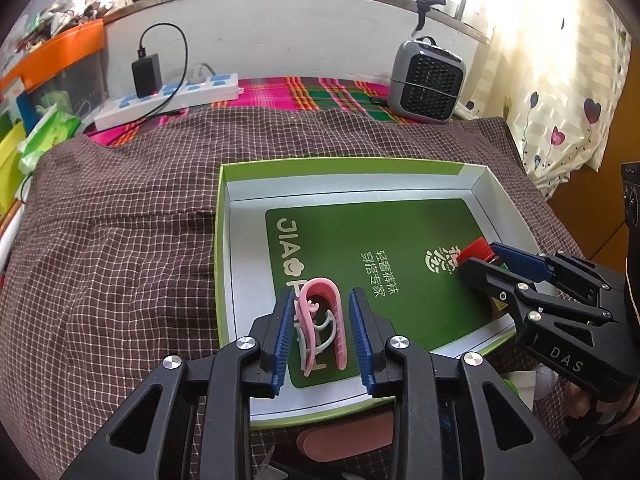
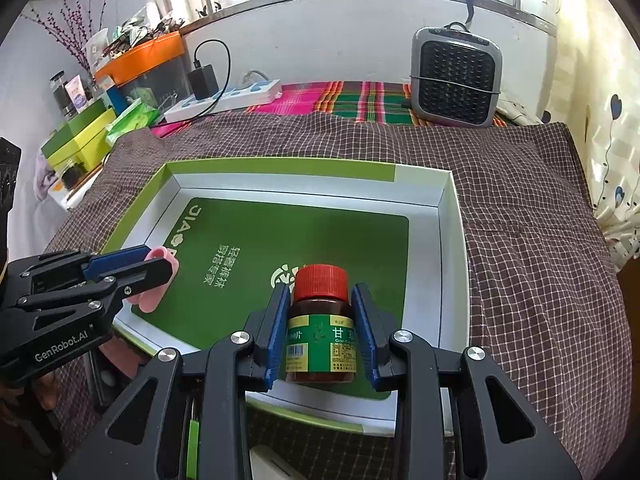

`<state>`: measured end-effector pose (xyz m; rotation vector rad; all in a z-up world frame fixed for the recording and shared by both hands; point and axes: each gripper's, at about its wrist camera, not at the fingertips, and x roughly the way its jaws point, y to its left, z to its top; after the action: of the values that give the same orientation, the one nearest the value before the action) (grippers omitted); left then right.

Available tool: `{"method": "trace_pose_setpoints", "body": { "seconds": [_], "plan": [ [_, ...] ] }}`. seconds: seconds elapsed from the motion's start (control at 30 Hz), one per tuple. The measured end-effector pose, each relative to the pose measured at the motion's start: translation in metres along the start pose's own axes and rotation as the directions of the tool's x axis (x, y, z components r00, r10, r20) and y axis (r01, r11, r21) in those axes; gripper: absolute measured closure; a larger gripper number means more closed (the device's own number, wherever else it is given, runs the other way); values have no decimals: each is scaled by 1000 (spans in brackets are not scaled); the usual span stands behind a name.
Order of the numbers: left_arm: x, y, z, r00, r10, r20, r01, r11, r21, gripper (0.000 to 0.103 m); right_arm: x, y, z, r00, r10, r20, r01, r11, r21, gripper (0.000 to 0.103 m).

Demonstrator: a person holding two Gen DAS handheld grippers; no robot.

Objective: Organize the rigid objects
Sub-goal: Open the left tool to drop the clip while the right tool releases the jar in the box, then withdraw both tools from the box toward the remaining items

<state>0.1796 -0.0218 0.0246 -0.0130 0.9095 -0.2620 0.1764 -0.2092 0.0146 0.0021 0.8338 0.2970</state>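
A shallow green-rimmed box [image 1: 226,240] [image 2: 454,248] with a green printed mat lies on the brown checked cloth. In the left wrist view a pink hair claw clip [image 1: 324,320] rests on the mat between the blue pads of my left gripper [image 1: 322,293]; the pads stand a little off it, so the gripper is open. Seen from the right wrist view, my left gripper [image 2: 160,258] is at the box's left edge with the clip [image 2: 154,296] poking out. My right gripper [image 2: 320,287] [image 1: 480,256] is shut on a brown medicine bottle [image 2: 322,344] with a red cap [image 1: 476,249], low over the mat.
A grey fan heater [image 1: 426,80] [image 2: 456,80] and a white power strip [image 1: 172,96] with a black charger stand at the back. Boxes and an orange-lidded bin [image 2: 140,56] crowd the left side. A pink flat item [image 1: 344,436] lies just in front of the box.
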Motion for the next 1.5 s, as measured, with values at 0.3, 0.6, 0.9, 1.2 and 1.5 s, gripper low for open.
{"method": "trace_pose_setpoints", "body": {
  "seconds": [0.3,0.6,0.9,1.2,1.5],
  "plan": [
    [-16,-1,-3,1000,-4,23,4,1000,-10,61,-10,3,-4,1000,3,16,-3,1000,2,57],
    [-40,1,-12,998,-10,67,13,999,-32,56,-26,2,-10,999,3,44,-4,1000,29,55],
    [-60,11,-32,996,-10,90,18,996,-85,54,-48,-2,-23,997,-9,76,5,999,52,50],
    [-75,19,-56,995,-1,104,14,992,-127,53,-69,-7,-46,993,-56,100,49,996,70,49],
    [-80,24,-82,996,-8,90,23,986,-168,52,-76,-16,-74,992,-110,66,103,990,97,48]
  ]
}}
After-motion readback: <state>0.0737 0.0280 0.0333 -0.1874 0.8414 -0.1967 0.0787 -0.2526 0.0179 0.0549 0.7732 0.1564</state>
